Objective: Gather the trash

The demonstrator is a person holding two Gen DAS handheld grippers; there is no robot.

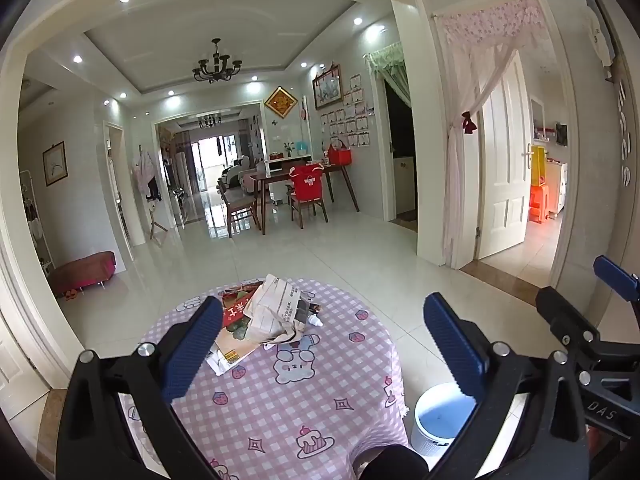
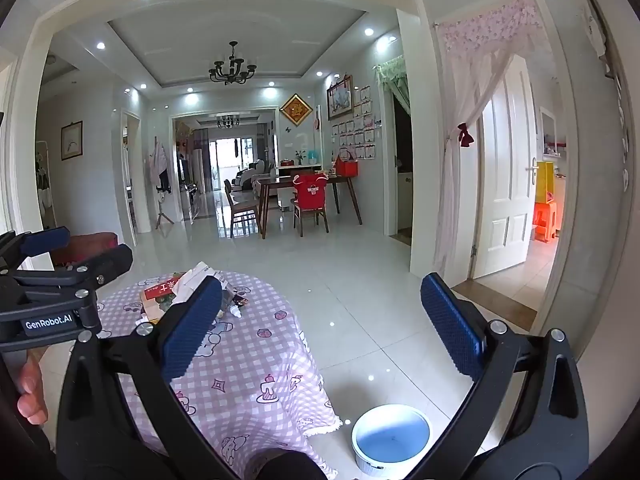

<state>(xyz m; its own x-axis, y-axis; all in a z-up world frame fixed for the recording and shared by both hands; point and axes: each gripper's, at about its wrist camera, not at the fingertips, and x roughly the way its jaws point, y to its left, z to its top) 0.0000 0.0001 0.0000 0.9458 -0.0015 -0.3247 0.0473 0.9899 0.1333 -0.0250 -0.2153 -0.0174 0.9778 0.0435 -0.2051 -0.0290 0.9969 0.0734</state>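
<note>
Two claws up front, left gripper and right gripper, both spread wide and pinching nothing. Pink checked tablecloth fills the middle, white bin sits on the floor beside it, and the trash pile of crumpled paper sits on the cloth's far side.

Both wrist views look forward, slightly down; left over the table, right beside it; both share the bin.

One table, one trash pile, one bin, two grippers.
</note>
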